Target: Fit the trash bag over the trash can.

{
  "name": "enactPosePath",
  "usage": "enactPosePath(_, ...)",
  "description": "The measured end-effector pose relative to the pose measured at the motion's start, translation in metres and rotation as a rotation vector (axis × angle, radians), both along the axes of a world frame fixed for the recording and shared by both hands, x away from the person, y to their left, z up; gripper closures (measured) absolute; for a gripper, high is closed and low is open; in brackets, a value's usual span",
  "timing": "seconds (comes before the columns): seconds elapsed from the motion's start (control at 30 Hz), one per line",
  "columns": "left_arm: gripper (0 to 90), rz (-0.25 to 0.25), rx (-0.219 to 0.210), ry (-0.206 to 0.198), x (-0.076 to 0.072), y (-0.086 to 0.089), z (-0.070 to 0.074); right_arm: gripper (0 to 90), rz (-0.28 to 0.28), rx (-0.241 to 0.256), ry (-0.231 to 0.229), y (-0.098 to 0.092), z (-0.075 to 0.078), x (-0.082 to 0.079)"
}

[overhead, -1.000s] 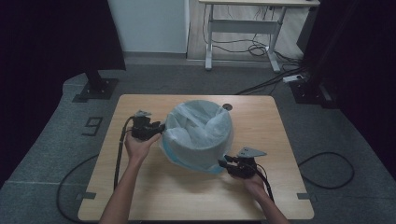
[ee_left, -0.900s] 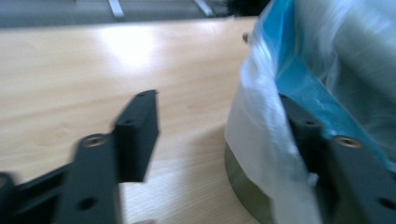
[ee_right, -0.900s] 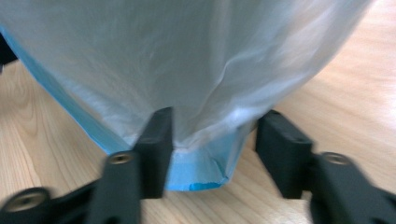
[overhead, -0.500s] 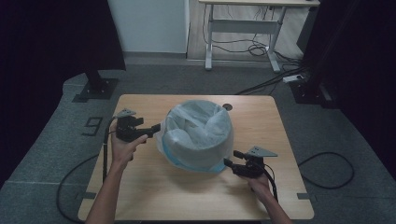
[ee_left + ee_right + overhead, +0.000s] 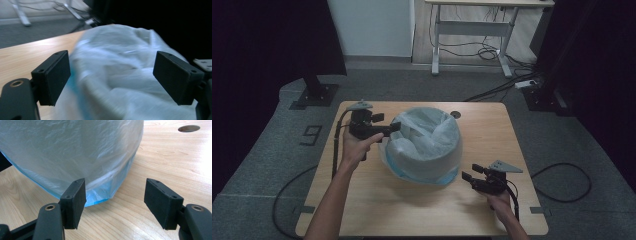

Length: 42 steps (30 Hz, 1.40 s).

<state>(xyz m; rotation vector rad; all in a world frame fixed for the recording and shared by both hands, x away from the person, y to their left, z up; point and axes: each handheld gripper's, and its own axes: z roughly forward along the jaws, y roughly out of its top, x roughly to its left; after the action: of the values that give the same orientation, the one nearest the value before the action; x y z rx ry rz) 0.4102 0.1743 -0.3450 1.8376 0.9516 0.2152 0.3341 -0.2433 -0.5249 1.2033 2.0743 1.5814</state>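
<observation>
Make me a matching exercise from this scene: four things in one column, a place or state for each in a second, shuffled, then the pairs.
Things:
1. left tool
2. right tool
3. bag-lined bin
4. round hole

Places or states:
A. in the tabletop, beyond the bin
B. open, low on the table at the bin's near right
C. middle of the table, white liner over a blue edge
D. open, up at the bin's left rim

Pairs: 1-D, 2-B, 3-C, 4-A

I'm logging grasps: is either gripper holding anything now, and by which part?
Nothing is held. The left gripper is open beside the white plastic bag lining the bin; the right gripper is open near its base.
</observation>
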Motion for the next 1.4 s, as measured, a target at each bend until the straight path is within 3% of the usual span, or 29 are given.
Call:
enactPosePath(0.17,14.8,-0.071,0.070,0.017,0.014,-0.035,0.010,33.0,-0.004,0.007,0.006,-0.003,0.000,-0.001)
enactPosePath(0.37,18.7,-0.087,0.074,0.022,0.028,-0.062,0.014,32.4,-0.020,0.016,0.008,-0.008,0.001,-0.001)
enactPosePath(0.6,20.8,-0.151,0.076,0.072,0.041,-0.090,0.018,32.4,-0.022,0.051,0.019,-0.011,0.000,0.001)
enactPosePath(0.8,20.7,-0.213,0.144,0.147,0.054,-0.116,0.011,32.4,-0.012,0.040,0.018,-0.011,0.000,0.000)
enactPosePath(1.07,21.0,-0.246,0.267,0.228,0.066,-0.144,-0.004,32.5,0.000,0.035,0.028,-0.011,0.000,0.000)
enactPosePath(1.27,22.4,-0.269,0.291,0.283,0.074,-0.153,-0.015,33.1,-0.007,0.044,0.029,-0.015,0.000,0.001)
enactPosePath(1.4,22.7,-0.273,0.332,0.319,0.078,-0.156,-0.024,33.8,-0.003,0.047,0.032,-0.017,0.000,0.001)
